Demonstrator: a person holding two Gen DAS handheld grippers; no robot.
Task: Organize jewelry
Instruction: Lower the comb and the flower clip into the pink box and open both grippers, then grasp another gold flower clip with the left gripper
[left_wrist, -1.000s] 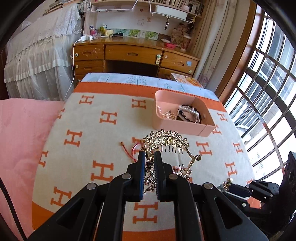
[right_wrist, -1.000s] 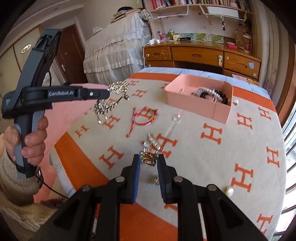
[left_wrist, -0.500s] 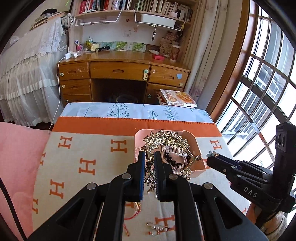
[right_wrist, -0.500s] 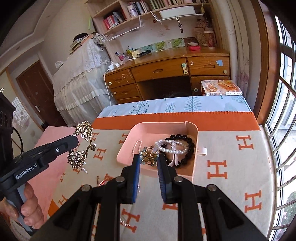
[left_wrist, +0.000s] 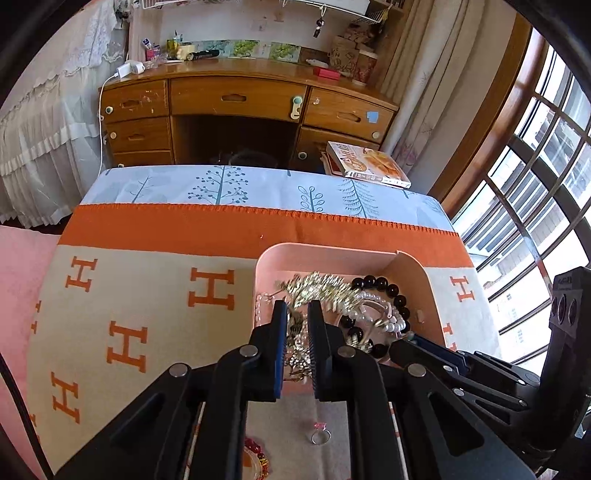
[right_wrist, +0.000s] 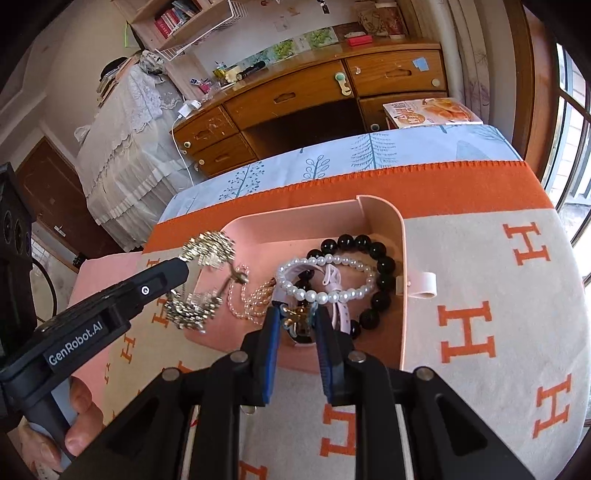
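1. Delivery into the pink tray (left_wrist: 430, 284) is the step in hand: both grippers hang over it, each with a piece of jewelry between its pads.
2. The left gripper (left_wrist: 297, 314) has the gold hair comb (left_wrist: 317, 290) between its fingers. Its jaws have just been opening a little, and the comb now droops over the tray's left part; whether the pads still press on it I cannot tell.
3. The right gripper (right_wrist: 297, 319) stands narrow, pinching a small gold ornament (right_wrist: 295, 315) just above the tray's near wall, over the black bead bracelet (right_wrist: 384, 266) and the pearl bracelet (right_wrist: 321, 293) already lying in the tray.
4. A strand of small pale beads (right_wrist: 240, 302) lies inside the tray too, left of the pearl bracelet.
5. Outside the tray, on the near side, a ring with a pink stone (left_wrist: 319, 435) and a red cord piece (left_wrist: 256, 448) lie on the H-patterned blanket (left_wrist: 147, 295), so the task looks only partly done.
6. Next move, as I judge it: open the left jaws fully so the comb settles inside the tray walls, then spread the right jaws to drop the ornament, lifting both clear without snagging comb teeth on the beads.
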